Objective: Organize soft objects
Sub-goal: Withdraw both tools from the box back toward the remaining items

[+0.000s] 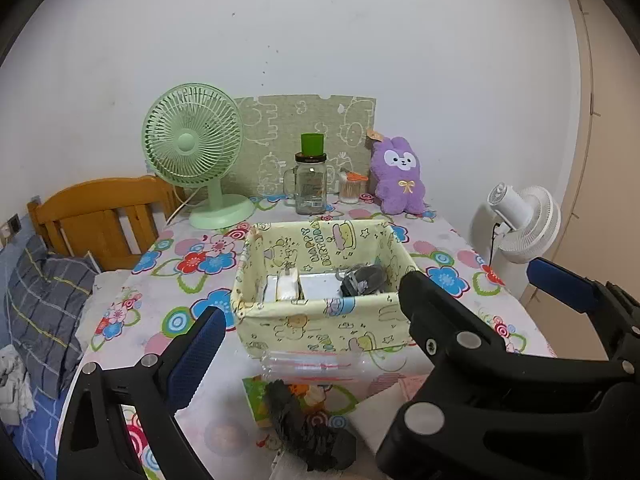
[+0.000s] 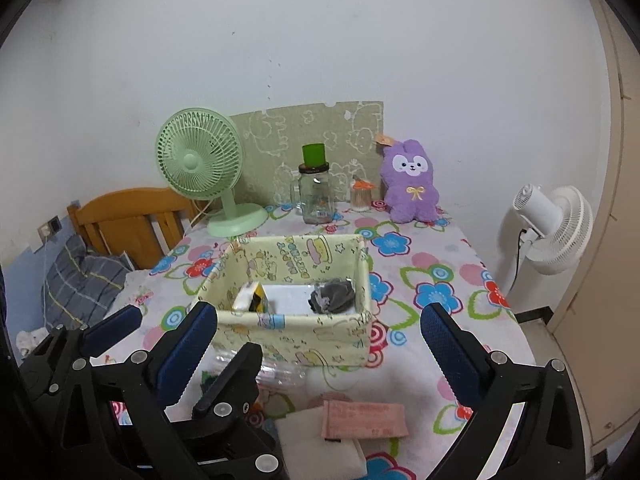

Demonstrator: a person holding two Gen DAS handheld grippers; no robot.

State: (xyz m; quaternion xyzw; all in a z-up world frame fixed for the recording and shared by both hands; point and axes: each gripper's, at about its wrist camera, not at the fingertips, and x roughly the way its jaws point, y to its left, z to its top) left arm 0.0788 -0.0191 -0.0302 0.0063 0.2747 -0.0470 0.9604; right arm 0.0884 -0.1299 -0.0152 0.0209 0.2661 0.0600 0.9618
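Note:
A yellow fabric bin [image 1: 320, 326] [image 2: 296, 340] stands mid-table and holds a grey rolled sock [image 1: 362, 280] [image 2: 332, 298], white packets [image 1: 286, 286] and a tissue pack [image 2: 252, 298]. In front of it lie a clear zip bag [image 1: 316, 364], a black crumpled cloth [image 1: 308, 428], a white folded cloth [image 2: 316, 436] and a pink packet [image 2: 362, 420]. My left gripper [image 1: 388, 332] is open and empty above the black cloth. My right gripper [image 2: 320, 352] is open and empty above the pink packet. A purple plush [image 1: 398, 176] [image 2: 412, 186] sits at the back.
A green desk fan [image 1: 196, 152], a glass jar with a green cap [image 1: 311, 184] and a swab jar [image 1: 352, 188] stand along the back wall. A white floor fan [image 2: 556, 228] stands right of the table. A bed with a wooden headboard [image 1: 100, 216] lies left.

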